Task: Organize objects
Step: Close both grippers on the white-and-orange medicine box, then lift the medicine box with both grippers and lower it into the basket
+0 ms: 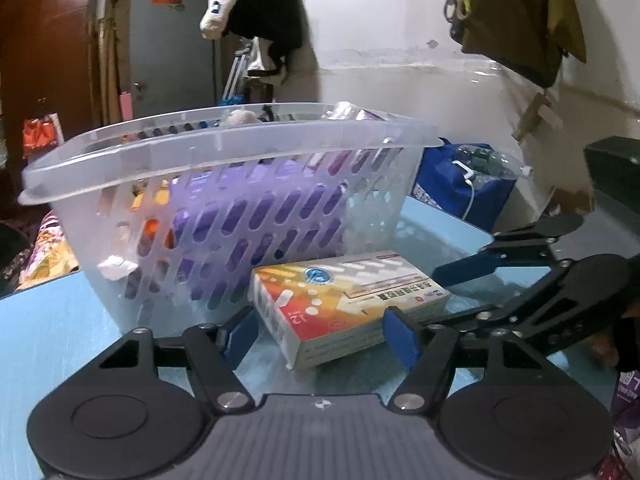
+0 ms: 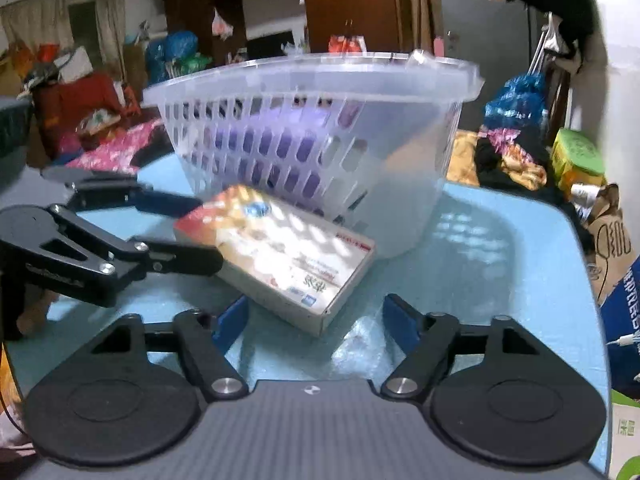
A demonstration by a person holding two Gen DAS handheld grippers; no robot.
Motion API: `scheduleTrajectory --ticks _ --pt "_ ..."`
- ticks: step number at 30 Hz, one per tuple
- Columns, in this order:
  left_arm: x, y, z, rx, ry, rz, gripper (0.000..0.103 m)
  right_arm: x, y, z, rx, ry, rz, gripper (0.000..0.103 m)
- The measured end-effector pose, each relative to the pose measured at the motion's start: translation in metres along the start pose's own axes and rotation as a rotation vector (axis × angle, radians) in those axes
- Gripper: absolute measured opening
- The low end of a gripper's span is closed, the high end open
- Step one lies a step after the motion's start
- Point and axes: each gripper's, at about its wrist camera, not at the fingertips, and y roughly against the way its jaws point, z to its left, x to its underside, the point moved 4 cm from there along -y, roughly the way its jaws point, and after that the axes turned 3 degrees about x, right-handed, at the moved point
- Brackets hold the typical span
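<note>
A flat medicine box (image 1: 344, 292) (image 2: 288, 248), white with orange and yellow print, lies on the light blue table (image 1: 60, 320) (image 2: 480, 280). It sits just in front of a translucent slotted basket (image 1: 224, 140) (image 2: 320, 76) that holds purple items (image 1: 260, 216). My left gripper (image 1: 320, 328) (image 2: 210, 232) straddles one corner of the box. Its blue pads (image 1: 240, 336) stand close beside the box without pressing it. From the other side, my right gripper (image 2: 318, 314) (image 1: 448, 292) is open around the opposite corner, with a clear gap at its right finger.
A blue bag (image 1: 460, 184) stands behind the table at the right. Past the table's right edge are a paper bag (image 2: 612, 236) and a green box (image 2: 576, 156). Clothes hang on the wall (image 1: 256, 8). A cluttered bed lies beyond the basket (image 2: 100, 120).
</note>
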Motion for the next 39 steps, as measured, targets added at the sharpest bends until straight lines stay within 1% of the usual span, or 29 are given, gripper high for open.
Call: scheduleTrajectory --ticks 3,4,5,10,15,20,23,28,30,33,36,39 --pt "0.0 -0.002 -0.002 0.005 -0.019 0.002 0.071 -0.001 -0.002 0.0 -0.032 0.011 0.003 0.063" --pt "0.0 -0.002 -0.003 0.01 -0.024 0.002 0.071 -0.001 -0.002 0.0 -0.042 0.015 0.003 0.059" --pt "0.0 -0.003 -0.005 0.006 -0.032 0.001 0.071 0.0 -0.001 0.001 -0.044 0.023 0.002 0.057" --pt "0.003 -0.005 -0.012 -0.013 -0.099 0.001 0.068 -0.001 -0.001 0.003 -0.042 0.029 0.003 0.057" --pt "0.003 -0.005 -0.012 -0.005 -0.105 0.0 0.065 -0.001 0.001 0.001 -0.048 0.022 0.001 0.056" --pt "0.006 0.002 -0.023 -0.048 -0.175 -0.028 0.059 -0.001 0.006 -0.003 -0.05 0.013 -0.018 0.054" --pt "0.006 0.009 -0.026 -0.049 -0.169 -0.05 0.057 0.0 0.014 -0.001 -0.049 0.016 -0.043 0.053" --pt "0.008 0.031 -0.03 -0.054 -0.159 -0.109 0.055 -0.006 0.037 0.013 -0.04 0.03 -0.102 0.053" --pt "0.008 0.048 -0.032 -0.059 -0.152 -0.146 0.055 -0.01 0.051 0.024 -0.031 0.052 -0.134 0.052" --pt "0.004 0.076 -0.04 -0.085 -0.173 -0.206 0.055 -0.018 0.073 0.042 -0.015 0.093 -0.187 0.052" --pt "-0.006 0.104 -0.045 -0.108 -0.196 -0.266 0.055 -0.031 0.093 0.058 -0.002 0.134 -0.237 0.052" --pt "-0.023 0.124 -0.046 -0.129 -0.229 -0.31 0.055 -0.053 0.105 0.068 0.015 0.171 -0.273 0.052"
